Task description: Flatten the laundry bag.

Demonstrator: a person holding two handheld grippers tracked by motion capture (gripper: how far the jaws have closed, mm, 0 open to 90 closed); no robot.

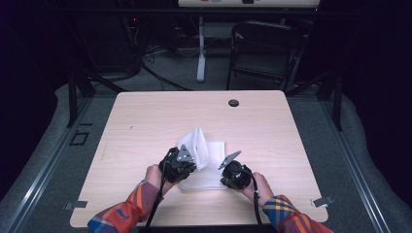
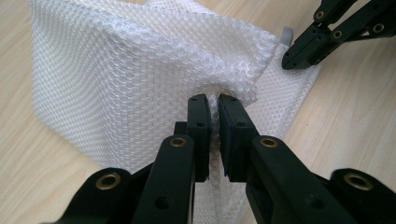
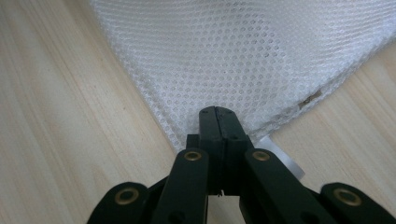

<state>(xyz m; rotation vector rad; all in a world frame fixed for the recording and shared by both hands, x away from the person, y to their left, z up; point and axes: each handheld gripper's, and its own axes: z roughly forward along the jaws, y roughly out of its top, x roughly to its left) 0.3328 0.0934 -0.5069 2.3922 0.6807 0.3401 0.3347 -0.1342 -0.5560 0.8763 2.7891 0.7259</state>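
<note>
A white mesh bag point(image 1: 210, 151) lies on the wooden table point(image 1: 145, 121), near its front edge. My left gripper point(image 1: 190, 160) is shut on a pinch of the mesh and holds that fold raised above the flat part. In the left gripper view the jaws point(image 2: 214, 105) squeeze bunched mesh point(image 2: 121, 70) between them. My right gripper point(image 1: 224, 169) is shut on the bag's near right corner, low on the table. Its jaws point(image 3: 218, 114) meet on the edge of the mesh point(image 3: 243, 51), with a small grey tab point(image 3: 280, 156) beside them. The right gripper point(image 2: 299, 56) also appears in the left gripper view.
A dark round cable hole point(image 1: 233, 103) sits near the table's far edge. Metal clips point(image 1: 323, 201) stand at both front corners. Behind the table are a black folding chair point(image 1: 265, 48) and a white table leg point(image 1: 200, 48). Bare wood surrounds the bag.
</note>
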